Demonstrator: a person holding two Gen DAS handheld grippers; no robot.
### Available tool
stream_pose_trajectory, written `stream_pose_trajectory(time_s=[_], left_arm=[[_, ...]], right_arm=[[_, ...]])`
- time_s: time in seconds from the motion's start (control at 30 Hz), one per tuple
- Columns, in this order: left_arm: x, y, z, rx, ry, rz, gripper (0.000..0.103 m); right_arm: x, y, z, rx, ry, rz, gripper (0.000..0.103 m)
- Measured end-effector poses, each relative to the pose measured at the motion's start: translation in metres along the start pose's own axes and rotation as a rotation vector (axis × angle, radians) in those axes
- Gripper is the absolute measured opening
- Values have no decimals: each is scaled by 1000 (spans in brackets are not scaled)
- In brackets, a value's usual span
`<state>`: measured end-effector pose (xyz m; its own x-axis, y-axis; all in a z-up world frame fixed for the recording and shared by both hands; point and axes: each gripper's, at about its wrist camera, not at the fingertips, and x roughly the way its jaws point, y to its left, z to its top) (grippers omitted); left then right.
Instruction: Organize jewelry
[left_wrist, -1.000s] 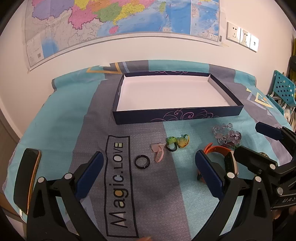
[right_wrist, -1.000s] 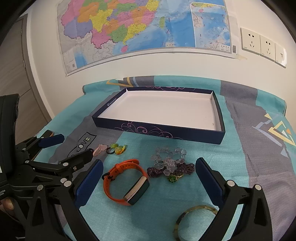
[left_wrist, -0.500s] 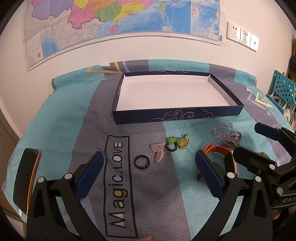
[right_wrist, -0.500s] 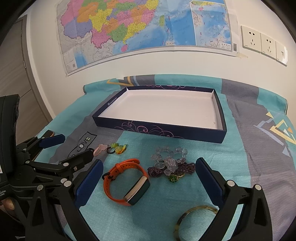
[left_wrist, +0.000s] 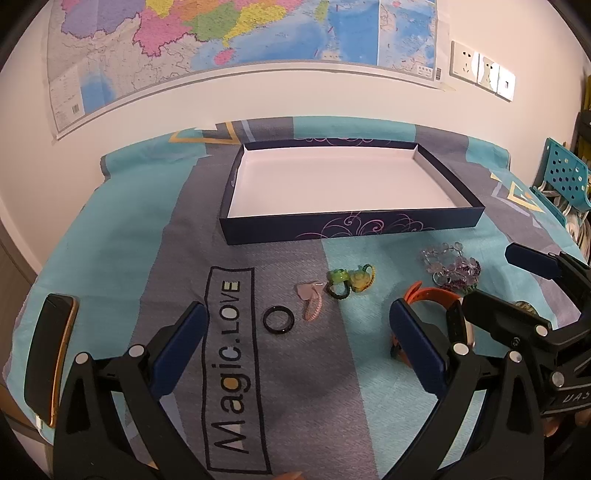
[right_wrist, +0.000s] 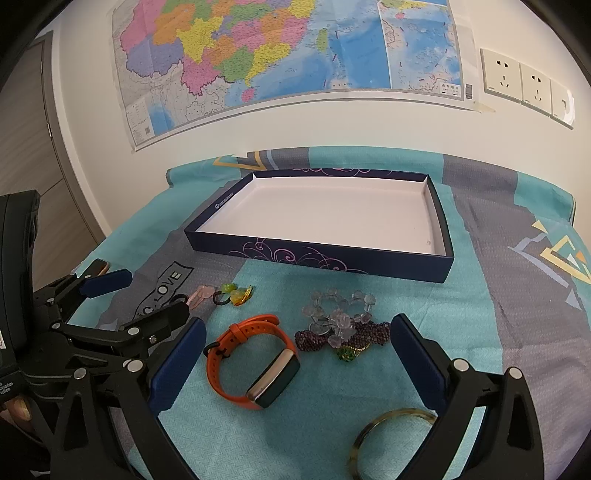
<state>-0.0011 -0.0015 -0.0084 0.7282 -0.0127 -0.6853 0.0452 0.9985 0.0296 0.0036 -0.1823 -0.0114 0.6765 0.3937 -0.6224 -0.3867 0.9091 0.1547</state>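
A dark blue box (left_wrist: 351, 228) with a white inside (right_wrist: 325, 258) lies open and empty on the bed. In front of it lie a black ring (left_wrist: 279, 320), a pink piece (left_wrist: 311, 300), green and yellow hair ties (left_wrist: 351, 280), an orange watch (right_wrist: 255, 360), clear and purple bead bracelets (right_wrist: 341, 325) and a bangle (right_wrist: 388, 435). My left gripper (left_wrist: 299, 343) is open and empty, low over the cloth near the black ring. My right gripper (right_wrist: 295, 354) is open and empty, with the watch between its fingers' span.
A phone (left_wrist: 48, 354) lies at the bed's left edge. A turquoise and grey printed cloth (left_wrist: 236, 362) covers the surface. A wall with a map (right_wrist: 288, 55) stands behind; a blue perforated chair (left_wrist: 561, 173) is at the right.
The right wrist view has shifted slightly, so the box and jewelry sit a little lower and closer. The left gripper has barely moved. Nothing was grasped.
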Motion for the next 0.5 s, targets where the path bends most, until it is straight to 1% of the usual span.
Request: stream_pose_trajectory(time_s=[0.5], left_arm=[[0, -1, -1, 0, 1, -2, 97]], right_arm=[[-1, -1, -1, 8, 5, 8, 96]])
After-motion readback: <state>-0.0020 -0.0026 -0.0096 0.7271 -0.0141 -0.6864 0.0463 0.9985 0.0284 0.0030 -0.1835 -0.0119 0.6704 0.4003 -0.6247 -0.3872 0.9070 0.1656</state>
